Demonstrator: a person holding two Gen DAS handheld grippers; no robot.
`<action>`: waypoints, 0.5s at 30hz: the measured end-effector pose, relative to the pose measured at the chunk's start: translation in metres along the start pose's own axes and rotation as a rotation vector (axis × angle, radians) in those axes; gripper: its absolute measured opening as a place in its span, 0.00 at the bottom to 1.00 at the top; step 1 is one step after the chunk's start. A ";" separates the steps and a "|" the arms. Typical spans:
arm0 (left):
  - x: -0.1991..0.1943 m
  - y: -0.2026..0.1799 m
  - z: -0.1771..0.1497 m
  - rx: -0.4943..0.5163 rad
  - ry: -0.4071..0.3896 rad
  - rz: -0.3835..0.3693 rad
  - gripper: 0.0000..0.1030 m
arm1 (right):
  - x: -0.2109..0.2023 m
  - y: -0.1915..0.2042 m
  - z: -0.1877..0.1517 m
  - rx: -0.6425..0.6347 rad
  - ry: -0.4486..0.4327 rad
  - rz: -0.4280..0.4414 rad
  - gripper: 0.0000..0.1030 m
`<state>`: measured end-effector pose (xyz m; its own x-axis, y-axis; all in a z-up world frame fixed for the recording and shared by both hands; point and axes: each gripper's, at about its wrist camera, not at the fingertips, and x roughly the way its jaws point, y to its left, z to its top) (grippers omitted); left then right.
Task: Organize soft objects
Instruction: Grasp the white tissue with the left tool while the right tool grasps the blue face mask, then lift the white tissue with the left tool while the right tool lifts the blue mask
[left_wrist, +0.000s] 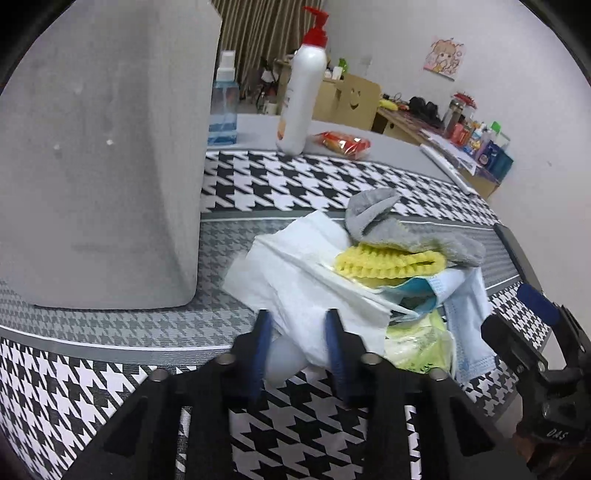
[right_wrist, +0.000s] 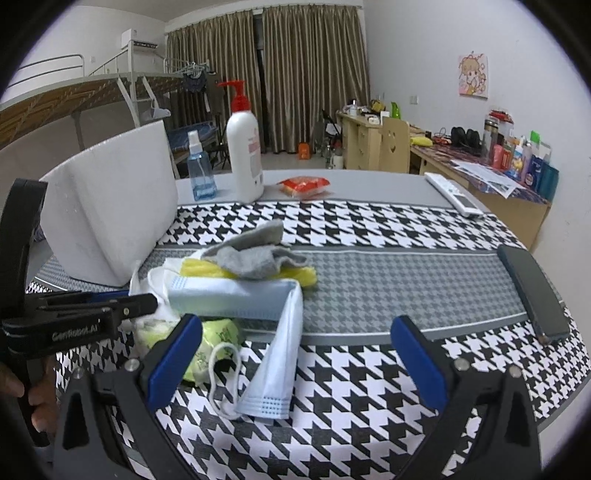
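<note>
A pile of soft things lies on the houndstooth mat (left_wrist: 295, 177): a white tissue (left_wrist: 295, 273), a grey cloth (left_wrist: 391, 229), a yellow ribbed cloth (left_wrist: 388, 262), a blue face mask (left_wrist: 465, 295) and a green packet (left_wrist: 417, 347). My left gripper (left_wrist: 297, 328) has its blue pads pressed on the near edge of the tissue. Seen from the right wrist, the left gripper (right_wrist: 153, 301) meets the pile from the left. My right gripper (right_wrist: 295, 350) stands wide open above the mask (right_wrist: 236, 295), whose loose end hangs between its fingers untouched. The grey cloth (right_wrist: 255, 254) tops the pile.
A white foam box (left_wrist: 99, 147) stands just left of the pile. Behind are a pump bottle (left_wrist: 301, 99), a blue spray bottle (left_wrist: 223, 107) and a red snack packet (left_wrist: 343, 142). A dark phone (right_wrist: 532, 291) and a white remote (right_wrist: 454, 195) lie at the right.
</note>
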<state>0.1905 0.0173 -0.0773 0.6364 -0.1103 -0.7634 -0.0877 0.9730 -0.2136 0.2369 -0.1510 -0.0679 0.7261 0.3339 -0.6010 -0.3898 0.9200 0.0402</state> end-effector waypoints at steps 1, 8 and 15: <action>-0.001 0.001 0.000 -0.003 -0.005 -0.002 0.23 | 0.002 -0.001 -0.001 0.003 0.013 0.005 0.98; -0.003 -0.002 0.001 0.031 -0.031 -0.018 0.07 | 0.017 -0.004 -0.005 0.035 0.093 0.034 0.76; -0.009 -0.006 0.003 0.068 -0.075 -0.037 0.06 | 0.028 -0.009 -0.008 0.066 0.175 0.052 0.20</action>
<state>0.1872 0.0129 -0.0675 0.6943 -0.1334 -0.7072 -0.0122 0.9803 -0.1969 0.2559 -0.1513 -0.0918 0.5939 0.3462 -0.7262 -0.3822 0.9157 0.1239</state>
